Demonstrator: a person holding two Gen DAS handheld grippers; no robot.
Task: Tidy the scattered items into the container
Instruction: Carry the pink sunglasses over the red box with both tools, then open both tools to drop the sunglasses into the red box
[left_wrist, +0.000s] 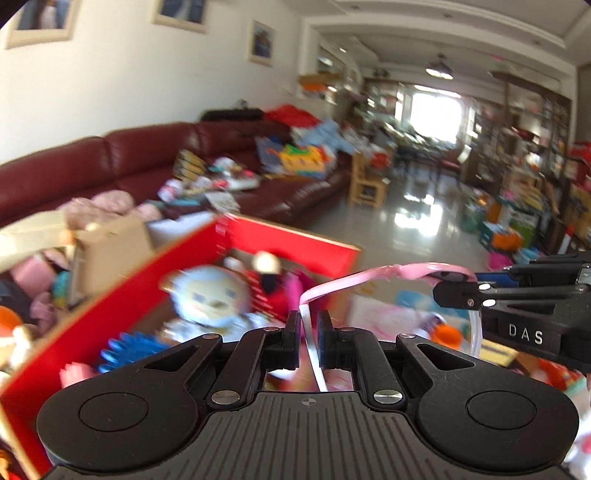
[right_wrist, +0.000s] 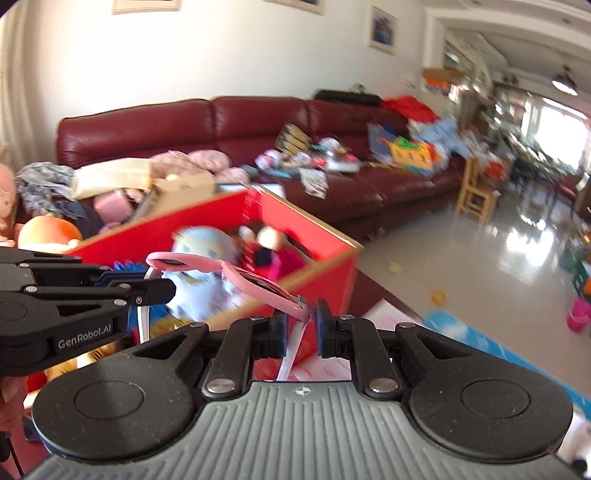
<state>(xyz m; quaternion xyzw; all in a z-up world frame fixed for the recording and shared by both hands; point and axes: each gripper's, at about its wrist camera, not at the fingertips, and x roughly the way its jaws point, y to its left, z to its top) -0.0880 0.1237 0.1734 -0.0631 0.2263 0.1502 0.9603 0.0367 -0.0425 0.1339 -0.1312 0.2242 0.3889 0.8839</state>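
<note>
Pink sunglasses (left_wrist: 388, 277) hung between your two grippers, held up in the air just beside the red box (left_wrist: 110, 295). Your left gripper (left_wrist: 308, 332) had its jaws drawn narrow around one temple arm of the glasses, and your right gripper (right_wrist: 301, 325) had its jaws narrow around the other temple arm, near the hinge. In the left wrist view the front of the frame arched from your left fingers across to your right gripper. Inside the box lay a pale blue doll (right_wrist: 207, 251), a spiky blue toy (left_wrist: 125, 350) and other blurred toys. Behind the box stood a dark red sofa (right_wrist: 221, 125) strewn with clutter.
</note>
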